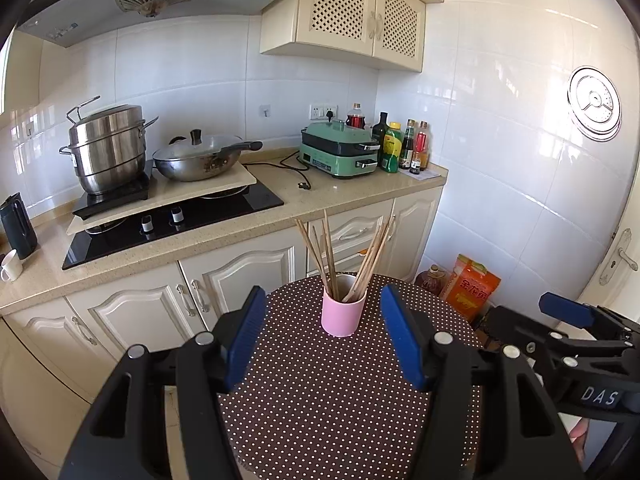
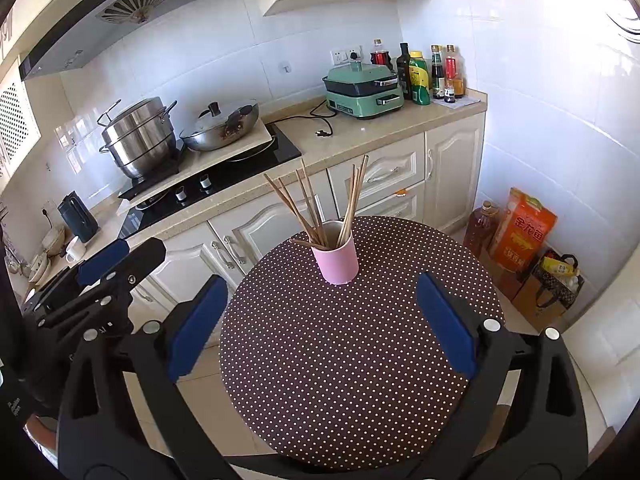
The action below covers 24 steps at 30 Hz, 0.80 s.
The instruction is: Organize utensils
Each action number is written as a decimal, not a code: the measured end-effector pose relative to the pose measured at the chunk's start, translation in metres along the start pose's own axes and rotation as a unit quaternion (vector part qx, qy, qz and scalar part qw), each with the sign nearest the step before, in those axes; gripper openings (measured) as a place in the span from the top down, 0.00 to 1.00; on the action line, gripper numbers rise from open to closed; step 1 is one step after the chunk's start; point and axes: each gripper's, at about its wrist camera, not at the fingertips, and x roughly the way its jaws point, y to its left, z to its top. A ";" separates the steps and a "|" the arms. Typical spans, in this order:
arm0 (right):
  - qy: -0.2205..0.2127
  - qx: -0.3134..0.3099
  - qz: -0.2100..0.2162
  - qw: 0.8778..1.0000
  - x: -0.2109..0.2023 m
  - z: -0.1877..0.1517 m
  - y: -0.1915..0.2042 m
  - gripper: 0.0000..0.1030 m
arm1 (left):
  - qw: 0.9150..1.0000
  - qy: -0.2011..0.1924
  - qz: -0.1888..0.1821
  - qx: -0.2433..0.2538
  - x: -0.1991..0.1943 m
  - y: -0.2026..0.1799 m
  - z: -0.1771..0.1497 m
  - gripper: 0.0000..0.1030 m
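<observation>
At far left, a dark kettle (image 1: pixel 18 226) and a white mug (image 1: pixel 11 266) stand on the kitchen counter (image 1: pixel 328 196). To their right, a steel steamer pot (image 1: pixel 106 148) and a lidded wok (image 1: pixel 198 156) sit over the black hob (image 1: pixel 224 210), below the range hood (image 1: pixel 160 0). Further right along the counter are a green electric cooker (image 1: pixel 340 152) and a row of bottles (image 1: pixel 402 146) against the tiled wall. In the near centre, a round table (image 2: pixel 352 352) with a brown, white-dotted cover carries a pink cup (image 2: pixel 335 258) on its far half. The cup stands upright and holds a bundle of wooden chopsticks (image 2: pixel 316 204), which fan out above its rim to the left and right. The left gripper (image 1: pixel 324 336) hovers over the near part of the table with its blue pads spread apart; the cup lies just beyond and between them, and neither pad touches it. The right gripper (image 2: pixel 324 324) is likewise spread wide with nothing between its pads, and the cup stands beyond its fingertips. In the left wrist view, the right gripper appears at the right edge, beside the table. On the floor at far right, an oil bottle (image 2: pixel 480 226), an orange bag (image 2: pixel 522 232) and a cardboard box (image 2: pixel 532 300) stand against the wall.
</observation>
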 end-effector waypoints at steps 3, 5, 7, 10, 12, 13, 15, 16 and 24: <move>0.000 0.001 -0.001 1.000 0.000 0.000 -0.001 0.09 | 1.000 -0.001 0.000 0.001 -0.001 0.001 0.001 0.42; 0.000 0.004 0.000 1.000 0.000 -0.001 -0.001 0.09 | 1.000 0.002 -0.001 0.001 0.000 0.001 0.002 0.42; 0.002 0.008 0.001 1.000 0.001 -0.001 -0.002 0.09 | 1.000 0.003 0.000 0.002 0.001 0.000 0.001 0.42; 0.005 0.007 -0.002 1.000 0.002 -0.002 -0.004 0.09 | 1.000 0.004 -0.001 0.003 0.002 0.000 0.002 0.42; 0.007 0.009 -0.004 1.000 0.003 -0.003 -0.004 0.09 | 1.000 0.005 -0.002 0.005 0.003 0.000 0.003 0.42; 0.008 0.010 -0.003 1.000 0.003 -0.003 -0.005 0.09 | 1.000 0.005 -0.002 0.005 0.003 -0.001 0.002 0.42; 0.009 0.012 -0.004 1.000 0.004 -0.003 -0.006 0.09 | 1.000 0.006 -0.004 0.005 0.004 -0.001 0.003 0.42; 0.009 0.012 -0.004 1.000 0.004 -0.003 -0.006 0.09 | 1.000 0.006 -0.004 0.005 0.004 -0.001 0.003 0.42; 0.018 0.012 -0.008 1.000 0.010 -0.003 -0.005 0.09 | 1.000 0.009 -0.003 0.012 0.010 -0.003 0.004 0.42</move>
